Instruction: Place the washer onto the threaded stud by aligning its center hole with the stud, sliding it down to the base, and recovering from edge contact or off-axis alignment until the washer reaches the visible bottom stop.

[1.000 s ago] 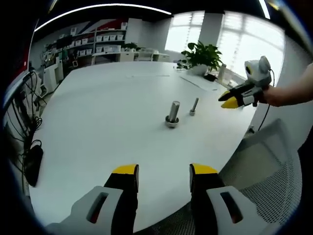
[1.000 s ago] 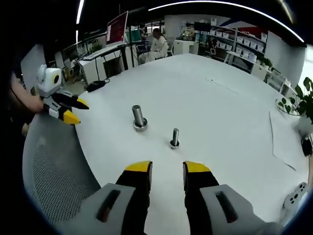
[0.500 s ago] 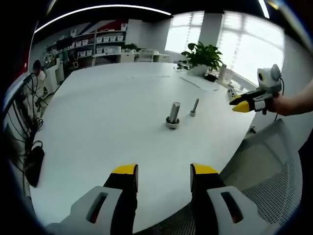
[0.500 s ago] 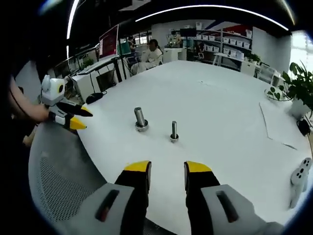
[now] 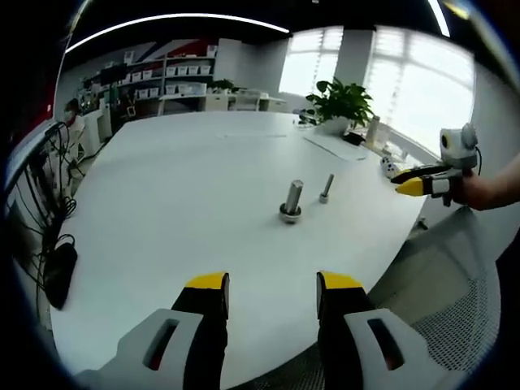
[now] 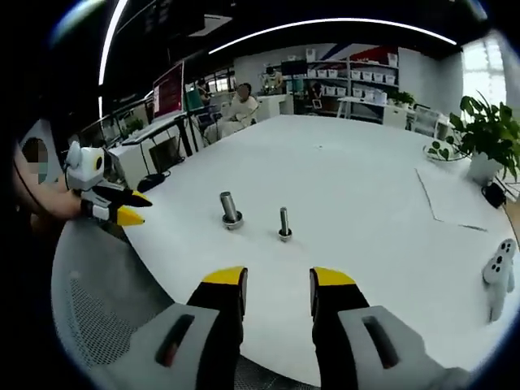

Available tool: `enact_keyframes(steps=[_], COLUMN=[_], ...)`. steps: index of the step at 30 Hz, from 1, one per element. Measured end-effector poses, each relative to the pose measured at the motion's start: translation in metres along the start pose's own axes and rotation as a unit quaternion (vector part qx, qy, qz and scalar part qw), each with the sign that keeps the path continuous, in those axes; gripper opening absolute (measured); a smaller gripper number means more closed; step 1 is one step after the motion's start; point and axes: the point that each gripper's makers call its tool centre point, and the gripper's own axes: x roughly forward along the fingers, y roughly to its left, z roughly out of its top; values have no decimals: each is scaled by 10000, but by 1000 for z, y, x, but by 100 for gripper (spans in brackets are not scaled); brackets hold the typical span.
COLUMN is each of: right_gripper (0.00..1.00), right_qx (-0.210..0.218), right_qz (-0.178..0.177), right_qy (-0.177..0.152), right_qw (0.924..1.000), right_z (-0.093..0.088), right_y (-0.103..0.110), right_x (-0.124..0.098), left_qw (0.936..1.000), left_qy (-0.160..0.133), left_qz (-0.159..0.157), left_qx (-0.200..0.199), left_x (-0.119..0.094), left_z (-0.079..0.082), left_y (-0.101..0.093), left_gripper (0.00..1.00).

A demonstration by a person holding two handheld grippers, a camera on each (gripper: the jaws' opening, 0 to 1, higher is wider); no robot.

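Both grippers, left [image 5: 264, 292] & right [image 6: 277, 286], gape empty; washer [image 5: 290, 214] sits round thick stud [image 5: 292, 195] (base level).

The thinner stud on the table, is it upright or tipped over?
Upright: the thinner stud stands on its base on the white table, beside the thicker stud.

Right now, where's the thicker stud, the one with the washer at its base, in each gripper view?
Left gripper view: the thick stud stands upright just right of centre on the white table, with the thin stud to its right.
Right gripper view: it stands left of centre, with the thin stud to its right.
Shared landmark: the potted plant beyond the table.
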Motion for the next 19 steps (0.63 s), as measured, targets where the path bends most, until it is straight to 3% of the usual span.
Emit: enact_keyframes(steps=[7, 19], right_gripper=[37, 39], right_qx=[119, 479], right_qz=[-163, -337], right_qy=[-145, -500], right_qw=[9997, 9970], right_z=[-1, 12], right_y=[-3, -13], right_x=[-4, -14], left_qw=[10000, 9991], left_qy=[-43, -426], left_qz=[28, 42], left_qx=[4, -81], left_x=[-1, -7], left_z=[2, 16], left_y=[0, 1], left_gripper=[42, 43])
